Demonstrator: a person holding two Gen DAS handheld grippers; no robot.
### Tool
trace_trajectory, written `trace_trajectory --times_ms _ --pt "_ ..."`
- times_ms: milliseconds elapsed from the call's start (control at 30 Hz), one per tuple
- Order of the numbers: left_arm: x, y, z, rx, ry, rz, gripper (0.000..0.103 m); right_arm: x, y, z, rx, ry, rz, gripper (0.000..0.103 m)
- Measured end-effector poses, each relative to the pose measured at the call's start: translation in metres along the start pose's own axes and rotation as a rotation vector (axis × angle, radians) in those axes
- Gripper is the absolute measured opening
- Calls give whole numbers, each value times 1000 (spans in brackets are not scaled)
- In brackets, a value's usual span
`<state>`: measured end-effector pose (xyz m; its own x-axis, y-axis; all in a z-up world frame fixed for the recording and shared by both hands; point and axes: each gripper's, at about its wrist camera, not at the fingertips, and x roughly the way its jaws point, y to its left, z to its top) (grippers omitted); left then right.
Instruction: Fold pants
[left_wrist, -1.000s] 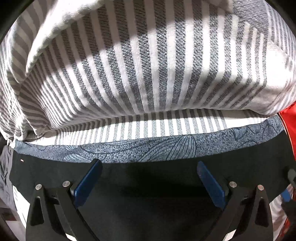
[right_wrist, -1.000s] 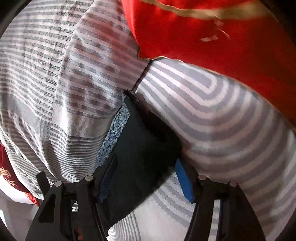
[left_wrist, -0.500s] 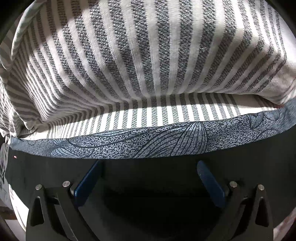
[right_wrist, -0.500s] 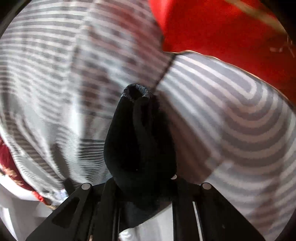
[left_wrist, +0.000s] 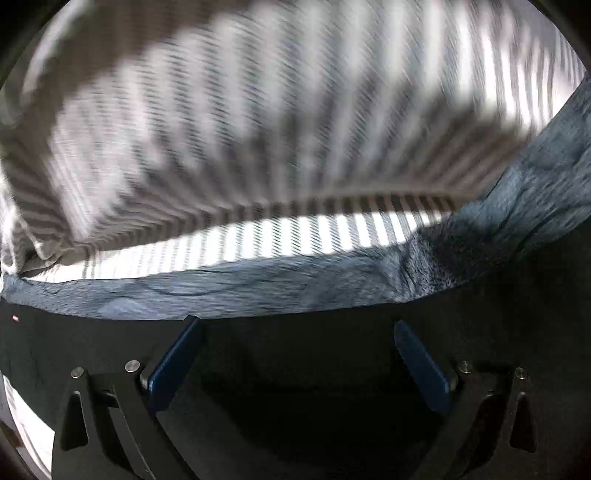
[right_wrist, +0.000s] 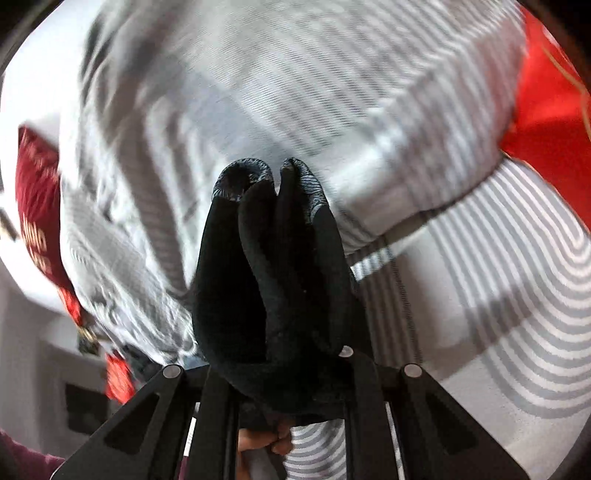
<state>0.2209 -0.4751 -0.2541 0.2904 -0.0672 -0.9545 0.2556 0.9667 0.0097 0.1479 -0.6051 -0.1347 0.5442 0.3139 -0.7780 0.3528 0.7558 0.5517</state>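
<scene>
Much of what I get from the left wrist camera is smeared: the grey-and-white striped bedding (left_wrist: 258, 129) is blurred across the upper part of the picture, and I cannot make out its folds. Below it the pants (left_wrist: 314, 369) fill the bottom as a dark mass with almost no detail; only their blue-grey patterned edge band (left_wrist: 221, 291) reads clearly, rising toward the right border. The left gripper (left_wrist: 297, 354) hangs over this black cloth with its blue fingers (left_wrist: 173, 365) well apart; whether the tips touch the fabric I cannot tell.

On the right wrist camera the right gripper (right_wrist: 284, 373) has its fingers drawn close together and clamped on a bunched fold of the pants (right_wrist: 266, 280), which stands up between them and hides the pads completely. Its patterned edge (right_wrist: 243, 177) curls at the top. Behind lie blurred striped bedding (right_wrist: 498, 295), a red cloth (right_wrist: 546, 110) at the right edge and a dark red cushion (right_wrist: 37, 206) at the left. A bit of a hand (right_wrist: 258, 446) shows under the fingers.
</scene>
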Motion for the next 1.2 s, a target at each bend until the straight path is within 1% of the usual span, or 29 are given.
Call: trace_trajectory --times_ms 67,167,233,300,333,433,533,633,667,733,767,800,833,900,967,1033,1100,1200 --pt "-21 24 0 -21 -45 -12 103 12 21 -5 -57 16 -37 15" --pt "-46 70 -3 -39 -92 19 103 33 48 -17 -140 41 -81 15" --pt "-55 103 -9 -56 -101 44 103 52 64 -28 -189 59 -111 15" --pt "-63 135 -17 -77 -99 84 103 67 74 -39 -231 77 -138 15" --pt "-66 156 -23 -95 -89 111 103 79 81 -46 -257 88 -157 15" --pt "-71 197 -43 -144 -51 160 103 112 100 -72 -321 131 -217 15" --pt "-72 234 -64 -190 -21 201 103 157 119 -108 -412 197 -310 16" --pt "-72 257 -87 -234 8 221 103 196 126 -144 -507 256 -400 25" --pt "-69 262 -93 -244 16 225 103 209 131 -157 -562 271 -452 33" --pt "-66 280 -105 -261 31 229 103 222 145 -178 -677 259 -538 46" --pt "-66 286 -109 -268 37 230 103 224 152 -187 -728 260 -552 61" --pt "-70 286 -113 -273 39 230 103 222 159 -195 -763 265 -545 69" --pt "-70 289 -115 -279 40 229 103 220 168 -201 -793 267 -528 71" --pt "-70 297 -118 -292 44 222 103 210 185 -214 -841 278 -455 71" --pt "-74 297 -118 -296 42 210 103 194 198 -224 -871 292 -374 71" --pt "-79 294 -115 -281 31 181 103 178 204 -226 -887 287 -340 71" --pt "-81 284 -110 -247 25 154 103 163 199 -217 -858 273 -338 71" --pt "-76 262 -103 -182 31 106 103 153 176 -195 -773 264 -398 71"
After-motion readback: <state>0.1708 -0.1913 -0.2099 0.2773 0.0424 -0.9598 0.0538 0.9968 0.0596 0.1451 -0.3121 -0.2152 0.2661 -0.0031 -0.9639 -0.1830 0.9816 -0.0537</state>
